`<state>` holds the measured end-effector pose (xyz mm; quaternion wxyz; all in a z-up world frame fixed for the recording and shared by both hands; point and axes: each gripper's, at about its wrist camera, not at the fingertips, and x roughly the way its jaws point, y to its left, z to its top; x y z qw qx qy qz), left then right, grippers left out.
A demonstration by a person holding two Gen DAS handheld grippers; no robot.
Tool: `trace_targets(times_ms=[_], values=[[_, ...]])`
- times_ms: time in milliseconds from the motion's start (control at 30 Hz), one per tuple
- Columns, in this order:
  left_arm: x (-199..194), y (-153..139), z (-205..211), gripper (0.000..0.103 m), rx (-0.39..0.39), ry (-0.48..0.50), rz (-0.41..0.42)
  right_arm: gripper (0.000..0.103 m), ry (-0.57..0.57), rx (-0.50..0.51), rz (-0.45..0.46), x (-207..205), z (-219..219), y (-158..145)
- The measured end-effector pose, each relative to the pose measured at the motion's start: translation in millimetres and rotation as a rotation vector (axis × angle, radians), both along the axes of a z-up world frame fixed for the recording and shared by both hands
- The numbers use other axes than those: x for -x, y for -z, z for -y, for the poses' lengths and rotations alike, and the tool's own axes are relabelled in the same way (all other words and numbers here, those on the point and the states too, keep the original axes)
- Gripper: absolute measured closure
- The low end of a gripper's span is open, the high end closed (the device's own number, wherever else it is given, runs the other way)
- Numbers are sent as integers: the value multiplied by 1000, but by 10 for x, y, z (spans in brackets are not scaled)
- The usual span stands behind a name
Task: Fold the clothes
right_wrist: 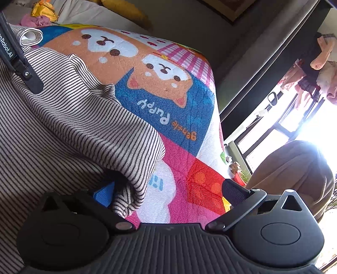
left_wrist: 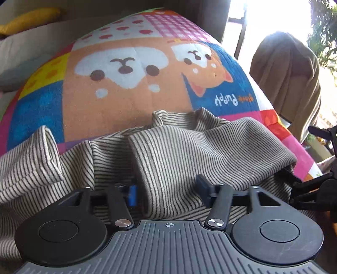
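A beige garment with thin dark stripes [left_wrist: 168, 151] lies rumpled on a colourful puppy-print blanket [left_wrist: 126, 99]. A thick fold of the striped garment fills the gap of my left gripper [left_wrist: 167, 189], and both pads press on it. Its left sleeve cuff [left_wrist: 48, 151] sticks up at the left. In the right wrist view the same garment [right_wrist: 73, 118] covers the left half over the blanket [right_wrist: 181, 160]. My right gripper [right_wrist: 168, 194] stands wide open at the garment's right edge. The hem drapes over its blue left fingertip [right_wrist: 104, 196]; the right fingertip [right_wrist: 236, 191] is over bare blanket.
A brown cloth [left_wrist: 288, 84] hangs over a chair beyond the blanket's right edge, also in the right wrist view as the brown cloth [right_wrist: 294, 175]. A yellow cushion [left_wrist: 29, 19] lies far left. A bright window and hanging clothes [right_wrist: 316, 69] are at the right.
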<state>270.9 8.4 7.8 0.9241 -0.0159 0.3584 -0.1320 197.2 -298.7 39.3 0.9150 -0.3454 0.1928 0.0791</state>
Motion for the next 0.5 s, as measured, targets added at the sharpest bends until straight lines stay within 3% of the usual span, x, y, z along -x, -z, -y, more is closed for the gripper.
trace_targets(times_ms=[33, 200, 367, 500], values=[[59, -57, -3, 84, -9, 19, 10, 0, 11, -7, 25, 32, 23, -26], [377, -262, -56, 85, -82, 95, 55, 0, 11, -22, 110, 239, 57, -149], [275, -63, -236, 81, -138, 41, 0, 0, -47, 11, 42, 277, -59, -136], [164, -22, -377, 73, -87, 9, -5, 0, -112, -111, -5, 387, -62, -428]])
